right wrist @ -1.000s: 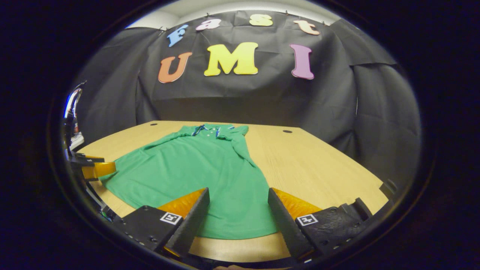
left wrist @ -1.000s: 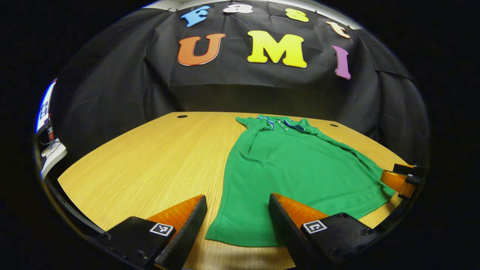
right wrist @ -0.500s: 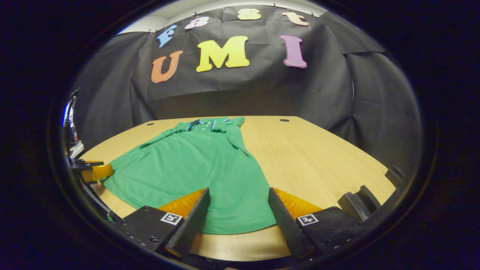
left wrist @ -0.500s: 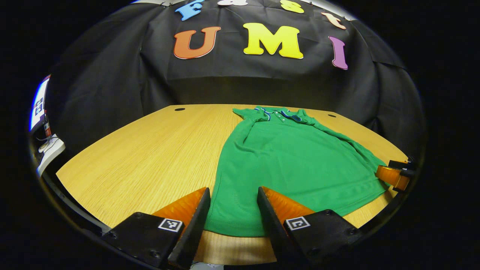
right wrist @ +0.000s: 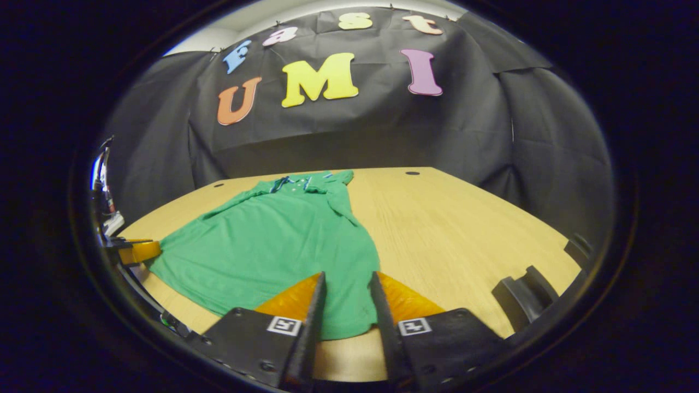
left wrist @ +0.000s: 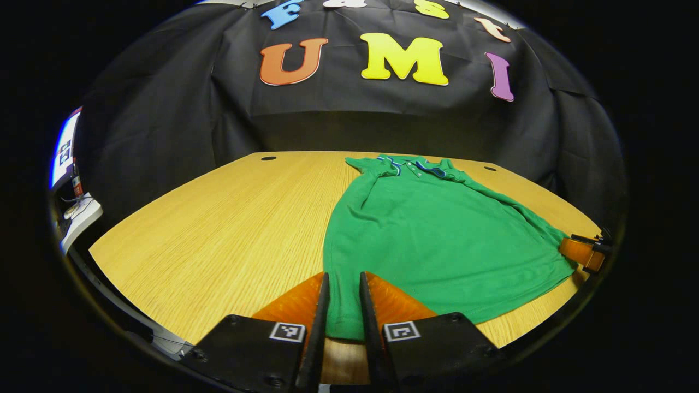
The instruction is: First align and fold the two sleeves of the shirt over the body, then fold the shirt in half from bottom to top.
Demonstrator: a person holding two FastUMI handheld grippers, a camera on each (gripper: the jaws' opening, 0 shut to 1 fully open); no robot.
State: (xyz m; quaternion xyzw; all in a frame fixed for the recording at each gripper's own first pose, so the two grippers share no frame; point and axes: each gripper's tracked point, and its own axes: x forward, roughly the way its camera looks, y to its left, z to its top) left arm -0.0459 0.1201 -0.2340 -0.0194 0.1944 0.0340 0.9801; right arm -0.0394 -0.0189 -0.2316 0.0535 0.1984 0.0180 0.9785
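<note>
A green polo shirt (left wrist: 437,234) lies flat on the wooden table (left wrist: 218,229), collar (left wrist: 412,164) at the far end and both sleeves folded in over the body. In the left gripper view my left gripper (left wrist: 344,275) pinches the near left hem corner, cloth filling the narrow gap between its fingers. My right gripper (left wrist: 584,252) shows at the hem's other corner. In the right gripper view the shirt (right wrist: 273,245) runs away to the left, and my right gripper (right wrist: 347,274) straddles the near right hem corner, its jaws narrowed but still apart. The left gripper (right wrist: 136,251) sits at the far hem corner.
The booth's black cloth wall closes off the back and sides. Two small round holes (left wrist: 268,158) (left wrist: 490,168) mark the table's far edge. White equipment (left wrist: 79,215) stands off the table's left side. A black bracket (right wrist: 527,286) juts up at the near right edge.
Both grippers have closed in on the hem corners; the left one's gap has shrunk to a thin slot holding cloth, the right one's gap has narrowed less. The shirt lies as before.
</note>
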